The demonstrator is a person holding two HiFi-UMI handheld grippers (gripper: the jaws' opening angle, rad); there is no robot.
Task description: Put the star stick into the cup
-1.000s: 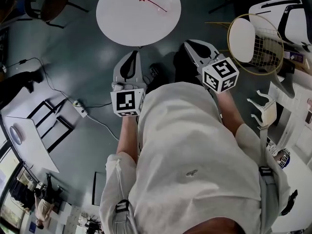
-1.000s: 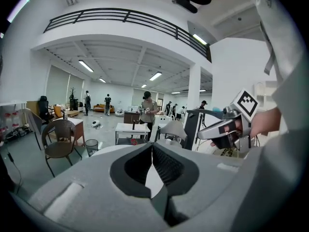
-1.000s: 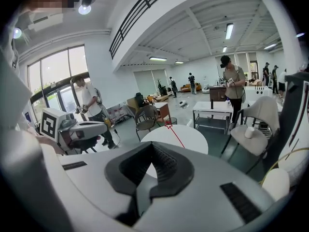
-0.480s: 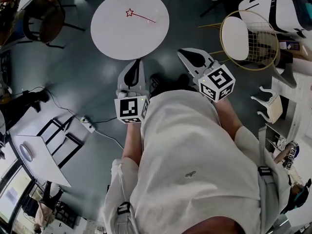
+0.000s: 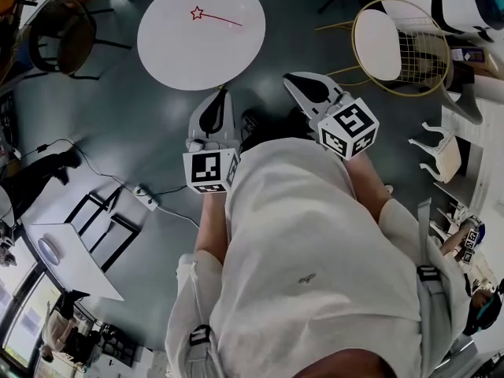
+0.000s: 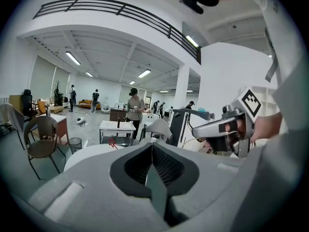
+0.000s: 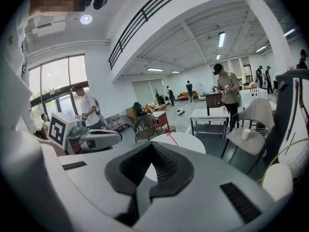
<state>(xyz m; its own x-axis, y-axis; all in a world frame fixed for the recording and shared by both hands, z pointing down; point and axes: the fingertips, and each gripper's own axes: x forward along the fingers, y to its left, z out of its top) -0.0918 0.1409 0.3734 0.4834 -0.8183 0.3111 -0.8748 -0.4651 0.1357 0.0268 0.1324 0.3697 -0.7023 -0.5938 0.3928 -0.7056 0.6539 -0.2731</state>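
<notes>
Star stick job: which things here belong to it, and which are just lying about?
For the job: star stick; the round white table under it; small white cup on a grey chair; left gripper and right gripper, both shut and empty.
Just lying about: wire chair; power strip on the floor; dark chair.

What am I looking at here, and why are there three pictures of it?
There is no robot here. A person in a white shirt holds a two-jawed clamp, a hand-held gripper, in each hand. The head view comes from a camera on the person's head, looking steeply down. The other two pictures come from a camera riding on each gripper, looking along its jaws. The left hand-held gripper and the right hand-held gripper both have their jaws together and hold nothing. Ahead on the floor stands a round white table with a red star stick lying on it, untouched.
</notes>
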